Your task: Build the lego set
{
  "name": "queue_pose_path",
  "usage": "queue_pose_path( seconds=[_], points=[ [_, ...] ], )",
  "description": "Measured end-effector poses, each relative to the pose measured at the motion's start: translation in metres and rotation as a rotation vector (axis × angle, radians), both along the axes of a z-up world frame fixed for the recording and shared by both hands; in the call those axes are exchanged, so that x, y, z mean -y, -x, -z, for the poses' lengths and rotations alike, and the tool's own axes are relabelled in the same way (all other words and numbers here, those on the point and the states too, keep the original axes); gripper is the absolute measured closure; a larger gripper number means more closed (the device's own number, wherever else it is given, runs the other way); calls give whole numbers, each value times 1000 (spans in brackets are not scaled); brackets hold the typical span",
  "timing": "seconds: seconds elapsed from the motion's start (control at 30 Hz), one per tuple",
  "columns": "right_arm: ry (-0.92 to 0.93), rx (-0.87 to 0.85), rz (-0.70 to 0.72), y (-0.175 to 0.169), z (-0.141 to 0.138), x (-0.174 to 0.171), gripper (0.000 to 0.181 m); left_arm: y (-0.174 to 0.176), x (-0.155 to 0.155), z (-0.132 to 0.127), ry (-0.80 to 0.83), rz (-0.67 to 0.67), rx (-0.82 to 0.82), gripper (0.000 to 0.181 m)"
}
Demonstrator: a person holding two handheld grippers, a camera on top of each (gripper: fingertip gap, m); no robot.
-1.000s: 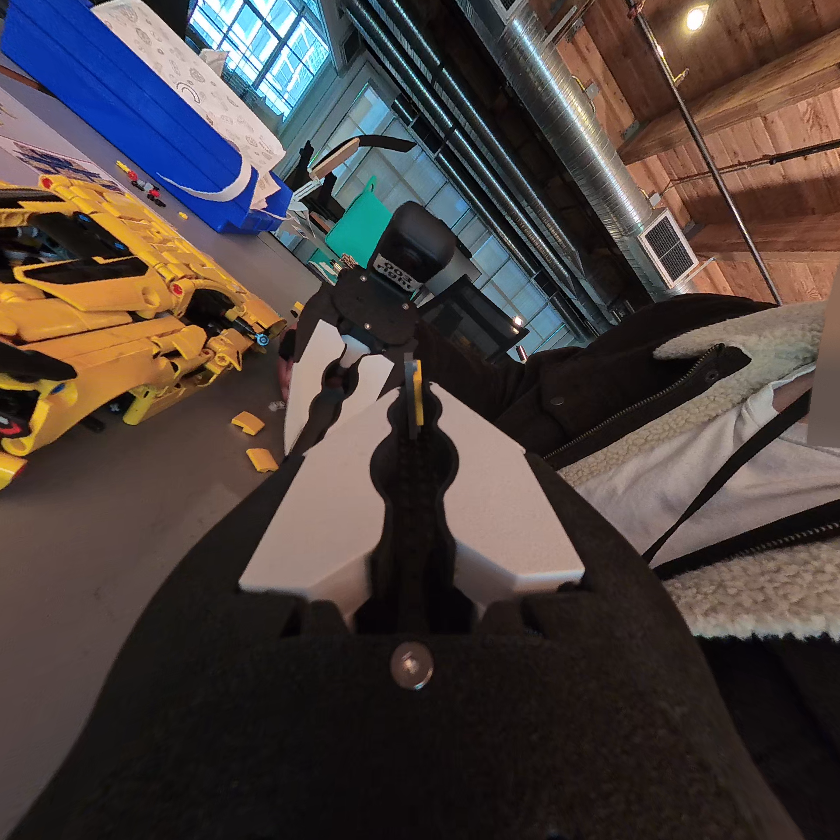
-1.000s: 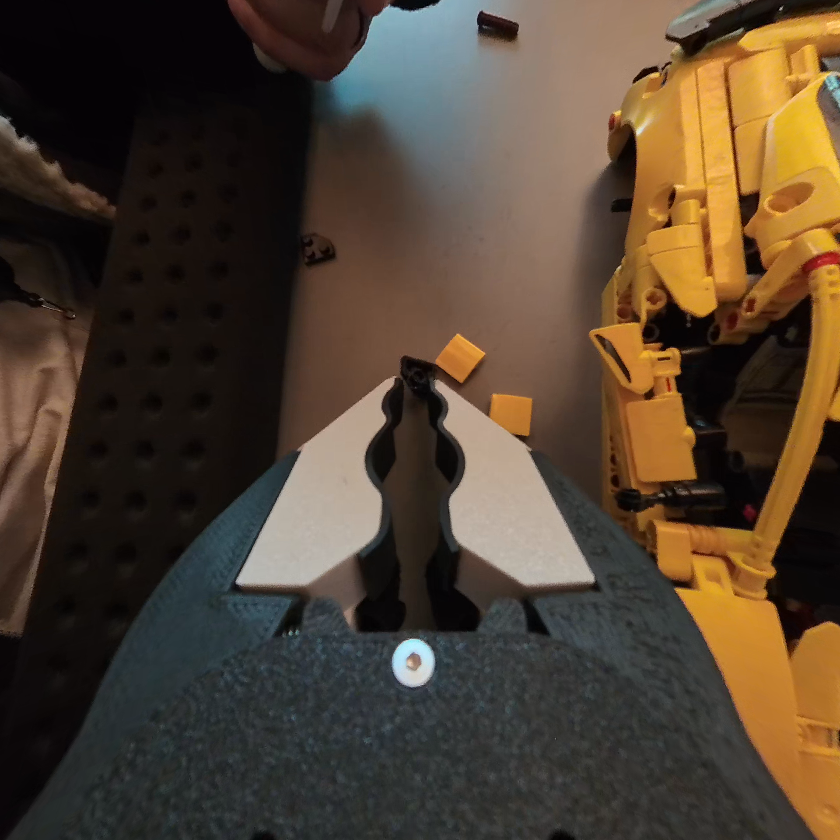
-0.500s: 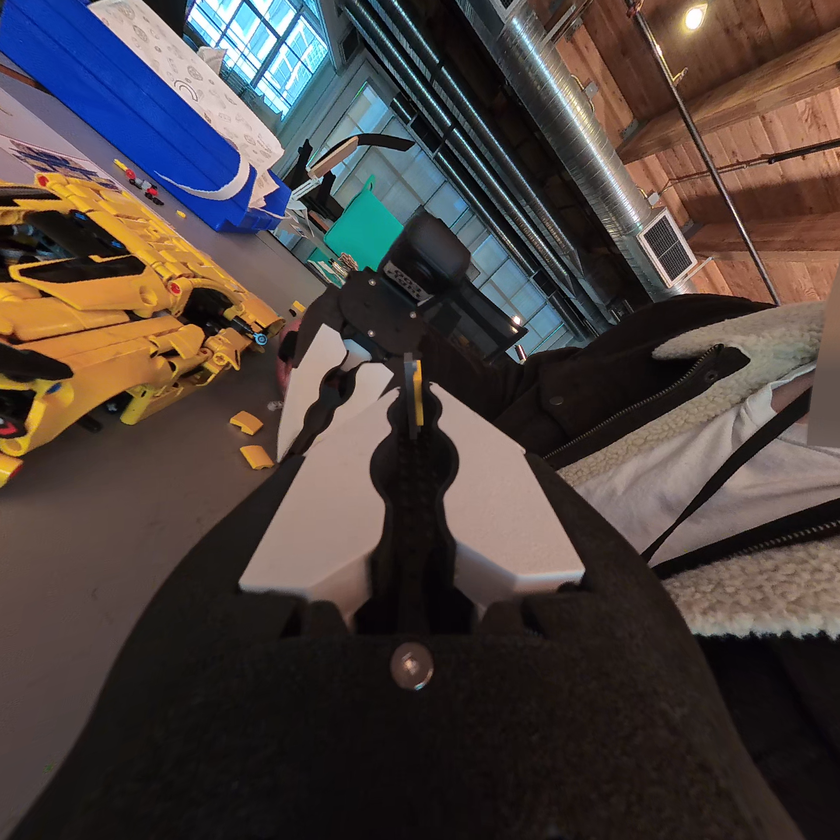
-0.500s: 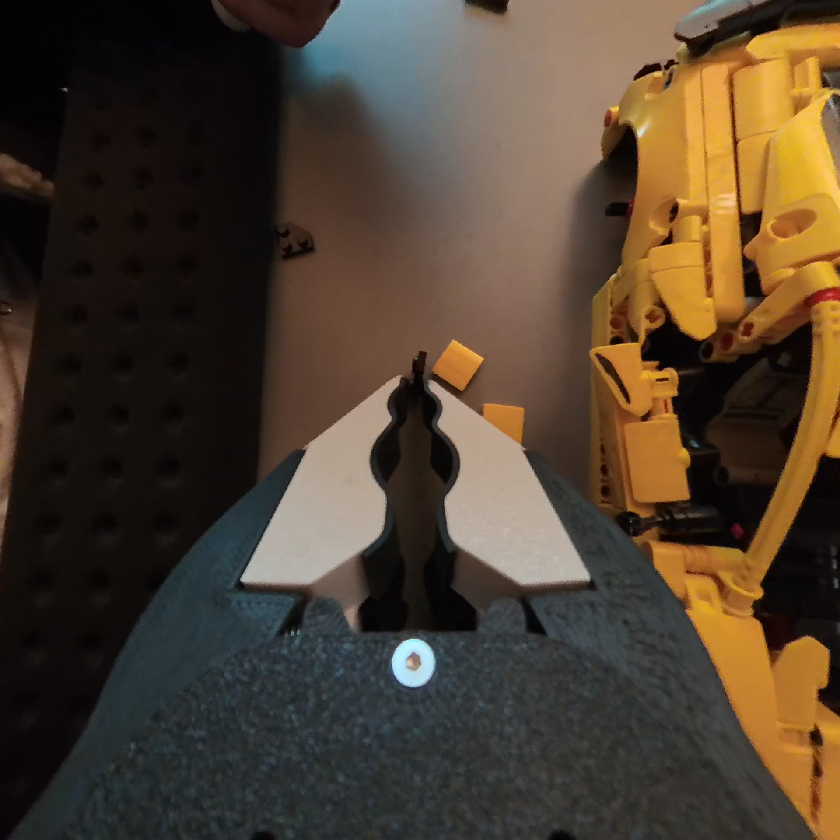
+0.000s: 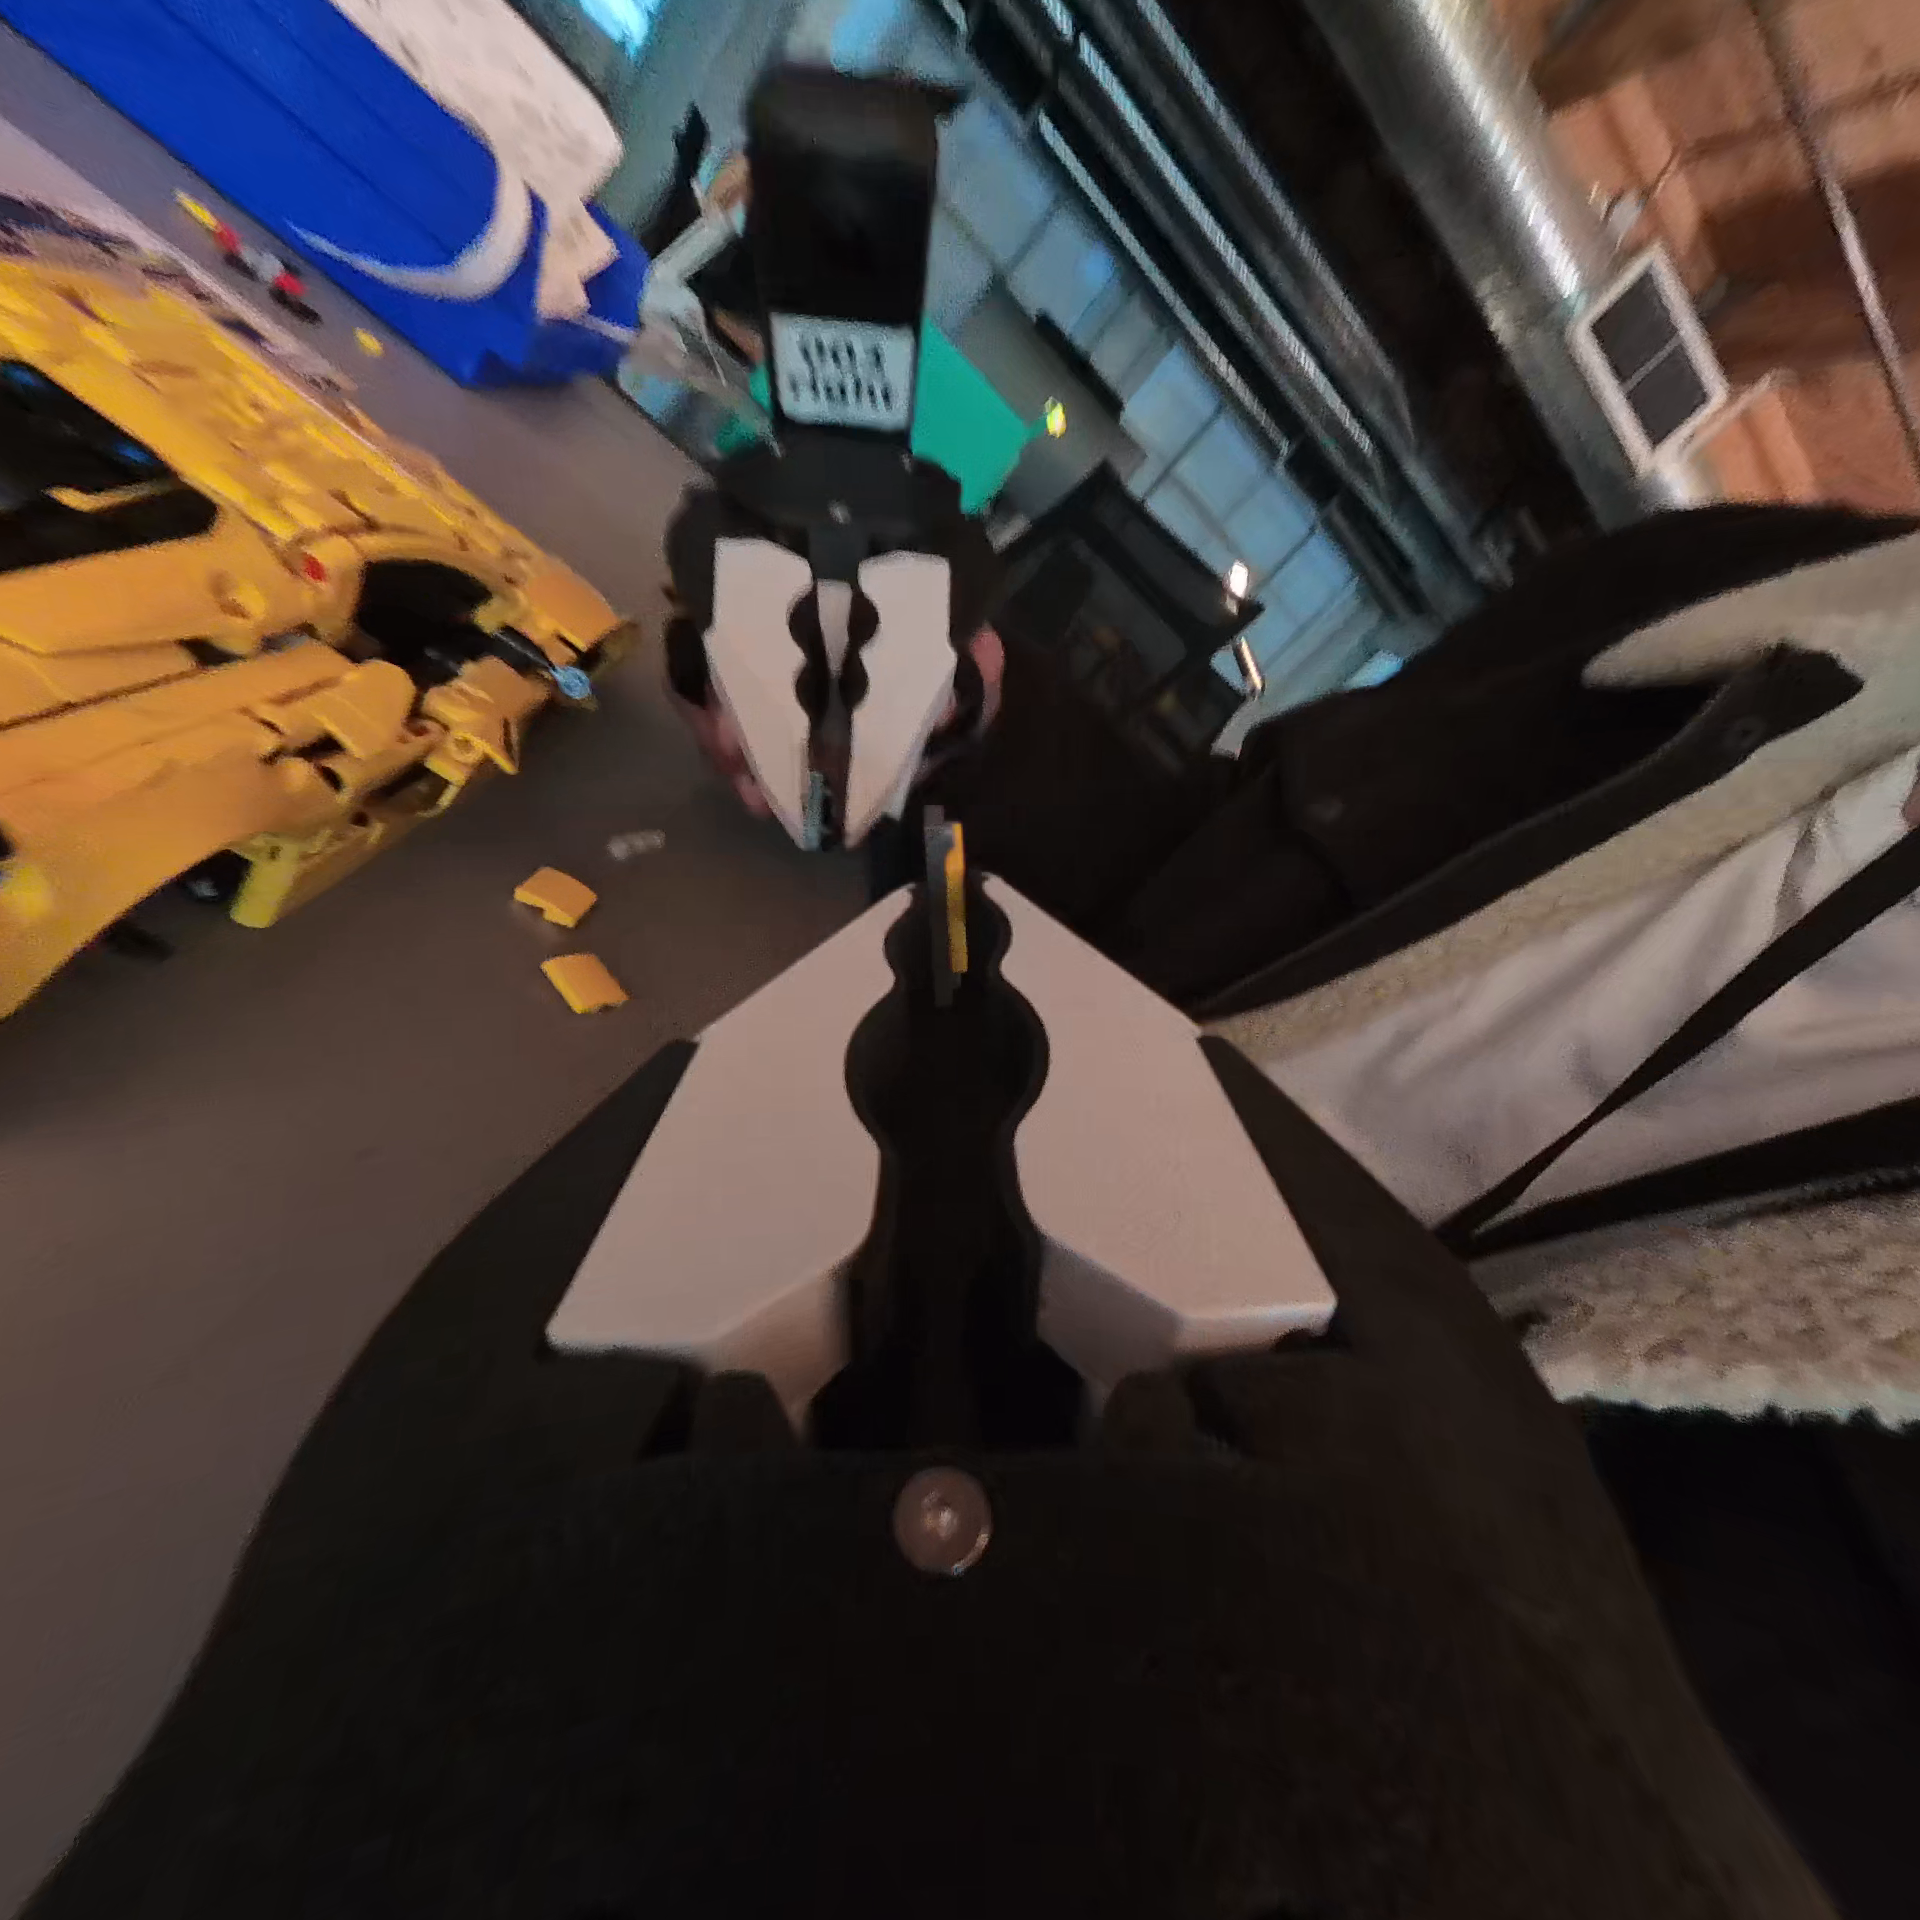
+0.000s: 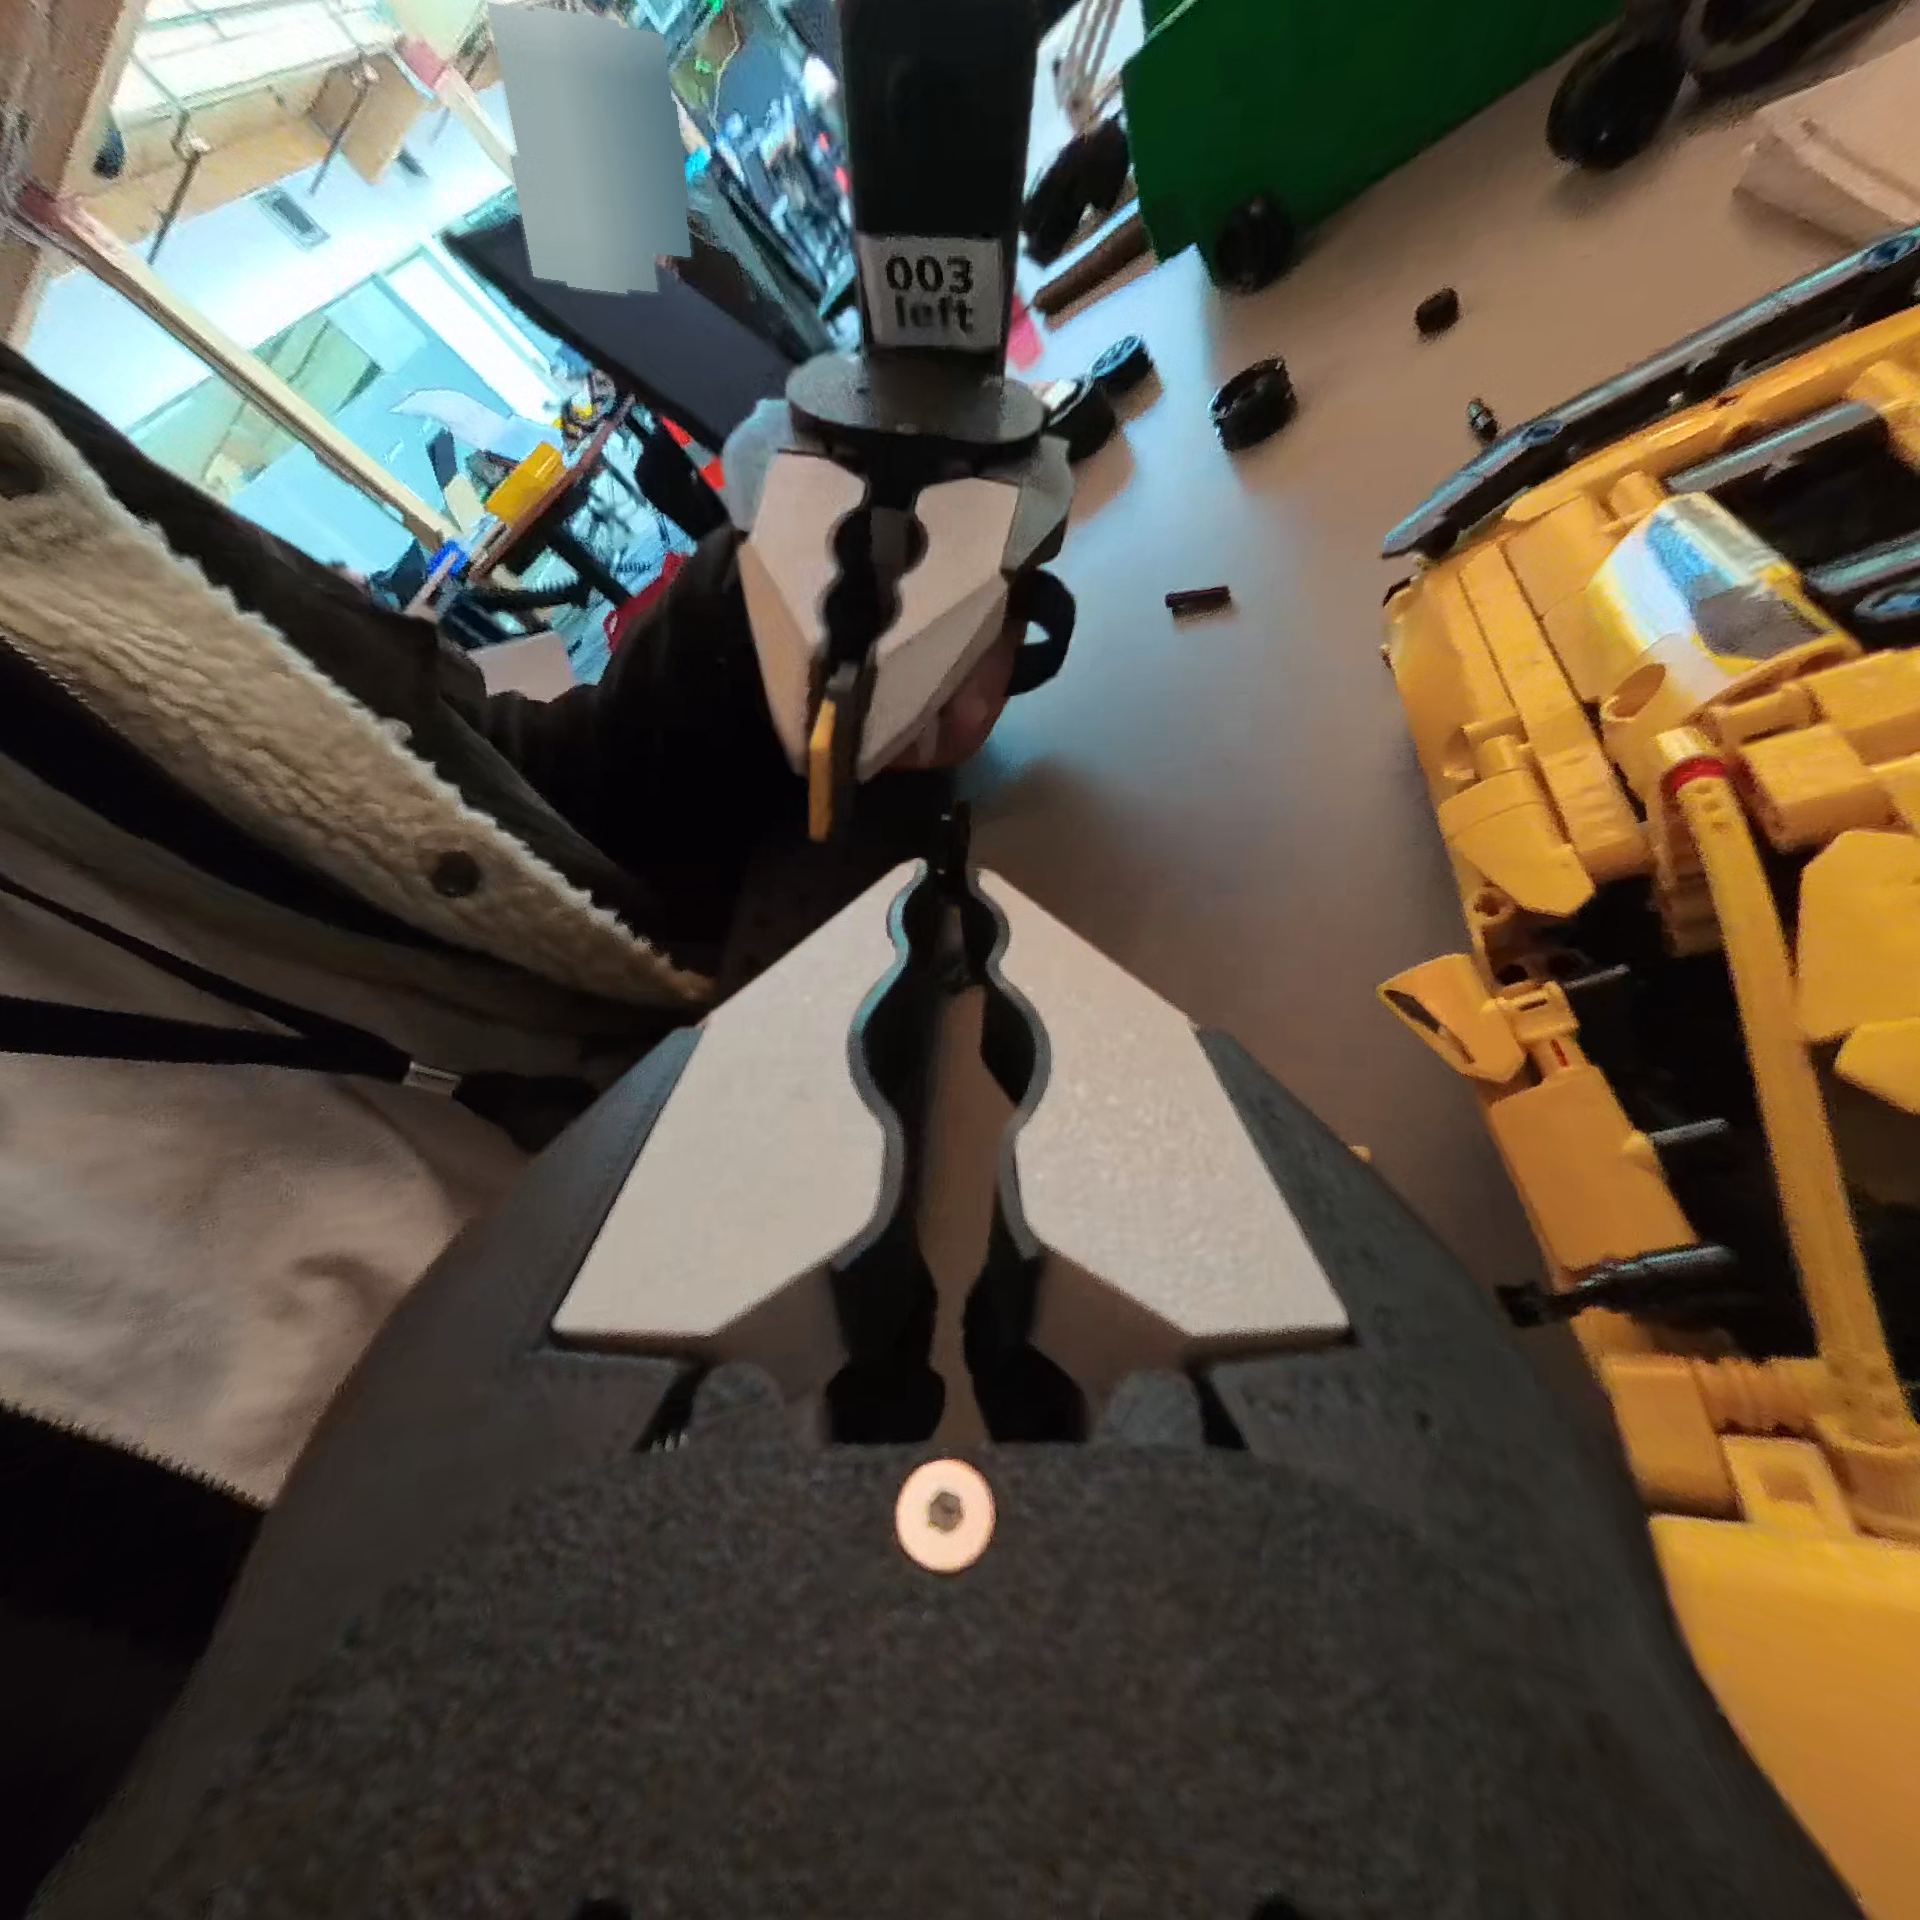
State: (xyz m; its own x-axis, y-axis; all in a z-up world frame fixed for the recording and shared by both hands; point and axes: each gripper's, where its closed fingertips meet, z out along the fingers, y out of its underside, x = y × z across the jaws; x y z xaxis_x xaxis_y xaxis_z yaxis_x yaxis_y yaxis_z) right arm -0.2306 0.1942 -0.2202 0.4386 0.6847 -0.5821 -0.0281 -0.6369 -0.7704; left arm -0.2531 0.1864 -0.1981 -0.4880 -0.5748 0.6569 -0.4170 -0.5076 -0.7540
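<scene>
My left gripper [image 5: 941,896] is shut on a thin yellow tile [image 5: 951,906] with a dark piece against it, held in the air. My right gripper [image 6: 951,881] is shut on a small black piece [image 6: 954,847]. The two grippers face each other tip to tip, a short gap apart. The right gripper shows in the left wrist view [image 5: 826,826]. The left gripper shows in the right wrist view [image 6: 836,764] with the yellow tile [image 6: 822,774]. The yellow lego car [image 5: 239,665] stands on the grey table [image 5: 208,1143]; it also shows in the right wrist view [image 6: 1683,883].
Two loose yellow tiles [image 5: 558,896] [image 5: 584,982] lie by the car. A blue box [image 5: 312,135] stands behind it. Black tyres [image 6: 1254,400] and small dark parts [image 6: 1197,600] lie on the table. A green bin [image 6: 1309,114] is farther off. A person's jacket [image 6: 260,727] is close. Left and right tips are no more than a few centimetres apart.
My right gripper has lifted off the table with the black piece and swung up to face the left gripper. The left gripper has kept its hold on the yellow tile.
</scene>
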Motion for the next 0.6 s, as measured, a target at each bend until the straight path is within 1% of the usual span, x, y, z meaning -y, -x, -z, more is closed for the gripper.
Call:
queue_pose_path(
  seconds=[0.07,0.2,0.3,0.47,0.5,0.57,0.6],
  points=[
    [10,30,-59,-1,-1,2,178,-2,6,9,-57,27,-40,176],
    [24,126,-178,5,3,13,178,-5,3,19,-128,7,-78,176],
    [28,149,-225,11,6,17,177,-5,8,23,-192,28,-78,176],
    [38,142,-248,12,7,21,177,-3,15,28,-251,63,-77,175],
    [38,144,-237,11,8,19,177,-3,16,31,-272,69,-83,175],
    [39,117,-266,15,3,24,177,-5,17,36,-311,70,-97,175],
    [36,134,-264,16,5,24,176,-5,17,37,-317,67,-100,175]
  ],
)
